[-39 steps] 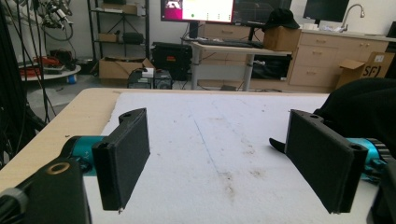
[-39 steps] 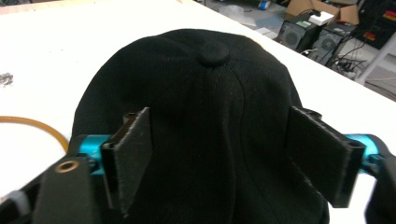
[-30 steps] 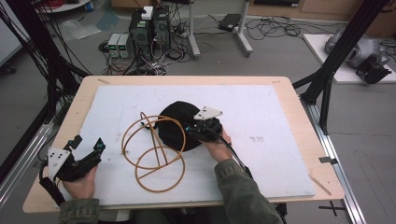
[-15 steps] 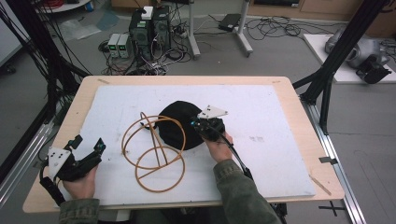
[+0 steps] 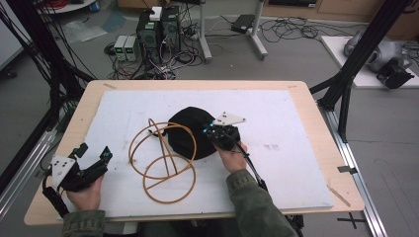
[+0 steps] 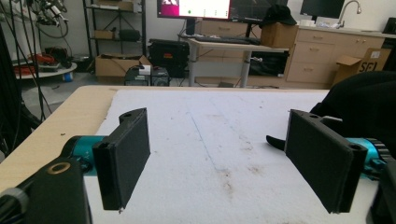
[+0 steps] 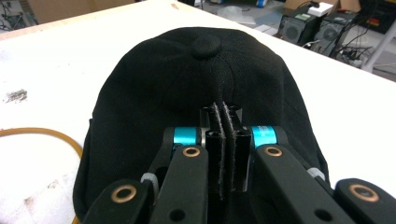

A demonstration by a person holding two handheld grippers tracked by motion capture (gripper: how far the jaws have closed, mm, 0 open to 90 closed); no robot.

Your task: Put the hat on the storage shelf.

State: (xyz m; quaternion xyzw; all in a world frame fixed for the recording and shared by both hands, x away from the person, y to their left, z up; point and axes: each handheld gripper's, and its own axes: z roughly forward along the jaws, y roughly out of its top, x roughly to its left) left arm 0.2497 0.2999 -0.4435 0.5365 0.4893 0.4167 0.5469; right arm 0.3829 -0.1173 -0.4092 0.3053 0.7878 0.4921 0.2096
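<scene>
A black cap (image 5: pixel 190 136) lies on the white mat (image 5: pixel 296 123) in the middle of the table, its top button facing up in the right gripper view (image 7: pixel 207 45). My right gripper (image 5: pixel 213 134) rests on the cap's right side with its pads pressed together on the crown cloth (image 7: pixel 223 109). A wire frame of tan hoops (image 5: pixel 163 158) lies just left of the cap, touching it. My left gripper (image 5: pixel 94 152) sits at the mat's near left edge, jaws wide apart with nothing between them (image 6: pixel 222 144). The cap's edge (image 6: pixel 369 93) shows at the right of that view.
The wooden table rim (image 5: pixel 59 148) borders the mat on all sides. Black frame poles (image 5: pixel 346 84) stand at the right and left of the table. Computers and cables (image 5: pixel 158 34) sit on the floor beyond the far edge.
The right gripper has shifted very slightly at the cap's right side. The left gripper, the cap and the wire frame stay where they were.
</scene>
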